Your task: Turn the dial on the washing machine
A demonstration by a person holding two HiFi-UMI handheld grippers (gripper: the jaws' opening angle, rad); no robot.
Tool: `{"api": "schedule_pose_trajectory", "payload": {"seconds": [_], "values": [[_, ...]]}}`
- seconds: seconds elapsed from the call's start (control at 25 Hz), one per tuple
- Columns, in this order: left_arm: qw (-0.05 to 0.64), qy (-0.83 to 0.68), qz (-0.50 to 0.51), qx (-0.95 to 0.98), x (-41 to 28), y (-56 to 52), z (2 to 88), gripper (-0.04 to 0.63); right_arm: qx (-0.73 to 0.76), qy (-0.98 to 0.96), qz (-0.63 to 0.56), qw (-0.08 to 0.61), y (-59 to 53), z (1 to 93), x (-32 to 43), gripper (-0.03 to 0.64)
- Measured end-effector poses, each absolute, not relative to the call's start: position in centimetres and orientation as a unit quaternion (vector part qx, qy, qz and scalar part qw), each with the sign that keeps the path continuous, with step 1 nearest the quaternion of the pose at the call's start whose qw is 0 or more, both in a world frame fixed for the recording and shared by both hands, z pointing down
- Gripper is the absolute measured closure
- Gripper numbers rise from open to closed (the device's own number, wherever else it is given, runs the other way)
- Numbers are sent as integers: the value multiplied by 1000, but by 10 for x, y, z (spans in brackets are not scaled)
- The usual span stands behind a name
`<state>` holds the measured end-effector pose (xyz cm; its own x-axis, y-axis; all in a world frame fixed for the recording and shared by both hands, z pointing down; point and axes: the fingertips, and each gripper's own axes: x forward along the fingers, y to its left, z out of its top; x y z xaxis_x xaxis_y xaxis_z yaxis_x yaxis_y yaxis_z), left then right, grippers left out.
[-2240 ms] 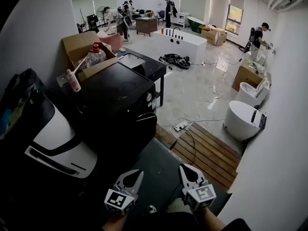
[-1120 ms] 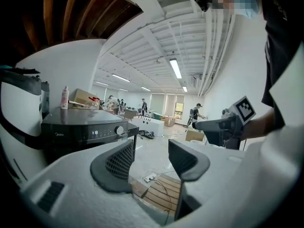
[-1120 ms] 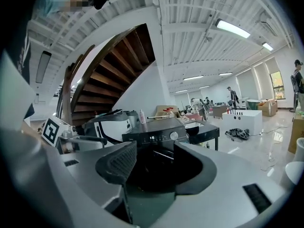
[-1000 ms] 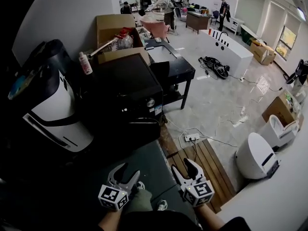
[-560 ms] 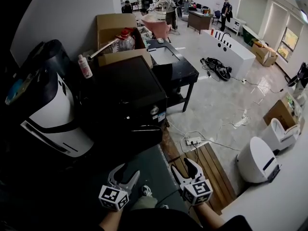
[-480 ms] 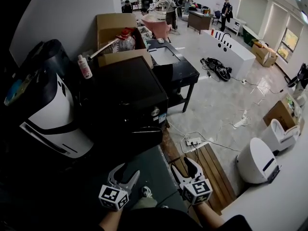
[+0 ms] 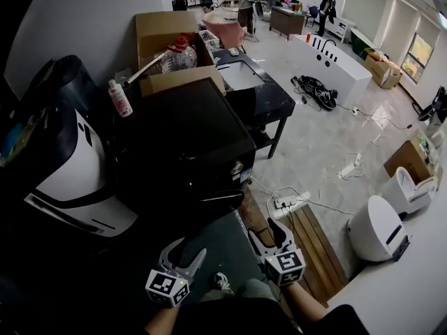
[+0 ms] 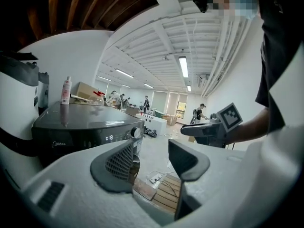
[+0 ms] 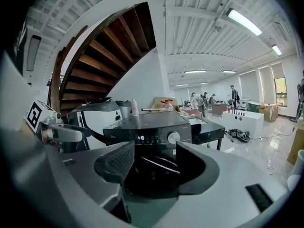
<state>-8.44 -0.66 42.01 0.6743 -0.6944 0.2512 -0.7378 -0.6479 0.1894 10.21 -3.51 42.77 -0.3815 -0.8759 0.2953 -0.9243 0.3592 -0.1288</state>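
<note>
The black front-loading washing machine (image 7: 188, 142) stands ahead of me, its silver dial (image 7: 238, 167) at the right end of the control panel. Both grippers hang low in the head view, well short of the machine. My left gripper (image 7: 183, 255) is open and empty; in its own view the dial (image 8: 137, 132) lies off to the left of its jaws. My right gripper (image 7: 269, 237) is open with nothing between its jaws, which are opening. In the right gripper view it faces the machine's front (image 9: 147, 127), with the dial (image 9: 174, 137) just above the right jaw.
A white and black appliance (image 7: 77, 180) stands left of the washer, with a pink-capped bottle (image 7: 120, 98) and a cardboard box (image 7: 167, 33) behind. To the right are a black table (image 7: 255, 93), a power strip (image 7: 286, 202), a wooden slat platform (image 7: 307, 236) and white toilets (image 7: 377, 229). People stand far back.
The washing machine has grown larger and shifted nearer in the head view as I approach. Both grippers stay low in the view, side by side.
</note>
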Motion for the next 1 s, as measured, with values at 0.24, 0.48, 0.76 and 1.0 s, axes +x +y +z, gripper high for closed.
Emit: {"api": "schedule_pose_trajectory", "payload": {"seconds": [0.24, 0.48, 0.76, 1.0], "values": [[144, -411, 89, 896, -107, -32, 435, 371, 540, -826, 114, 114, -81, 446, 86, 354], [154, -435, 94, 882, -110, -54, 450, 371, 546, -819, 90, 153, -133, 467, 92, 353], [173, -455, 93, 869, -98, -72, 472, 371, 524, -827, 46, 198, -190, 499, 94, 327], [184, -461, 90, 864, -90, -83, 487, 373, 509, -828, -17, 233, -233, 518, 85, 321]]}}
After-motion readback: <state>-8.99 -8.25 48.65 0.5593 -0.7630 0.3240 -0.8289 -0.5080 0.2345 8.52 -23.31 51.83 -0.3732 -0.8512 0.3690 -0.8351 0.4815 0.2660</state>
